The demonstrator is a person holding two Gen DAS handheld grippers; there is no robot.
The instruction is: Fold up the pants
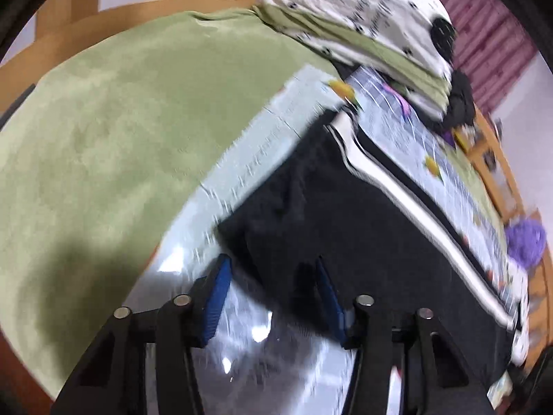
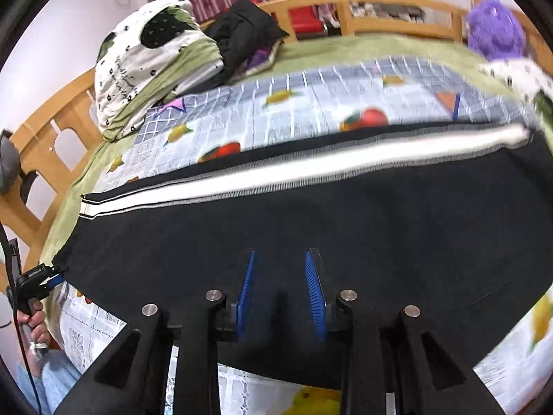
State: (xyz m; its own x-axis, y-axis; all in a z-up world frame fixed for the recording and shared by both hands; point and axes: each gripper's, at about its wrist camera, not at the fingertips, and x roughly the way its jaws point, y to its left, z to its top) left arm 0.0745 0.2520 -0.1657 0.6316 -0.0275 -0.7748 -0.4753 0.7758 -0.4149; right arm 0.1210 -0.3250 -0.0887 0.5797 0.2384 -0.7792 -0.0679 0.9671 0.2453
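Black pants (image 2: pixel 276 214) with a white side stripe (image 2: pixel 311 166) lie flat across a fruit-printed sheet (image 2: pixel 311 103) on the bed. In the right wrist view my right gripper (image 2: pixel 280 254) hovers over the middle of the dark fabric, its blue pads apart with nothing pinched. My left gripper (image 1: pixel 273 263) is at the near corner of the pants (image 1: pixel 345 224). The fabric's edge runs between its spread pads, which do not press on it. The left gripper (image 2: pixel 45 280) also shows at the far left of the right wrist view, by the pants' end, held by a hand (image 2: pixel 31 321).
A green blanket (image 1: pixel 103 121) covers the bed under the sheet. A folded spotted bedding pile (image 2: pixel 138 69) and a black garment (image 2: pixel 242 34) sit at the back left, a purple plush toy (image 2: pixel 494 31) at the back right. A wooden bed rail (image 2: pixel 380 3) surrounds it.
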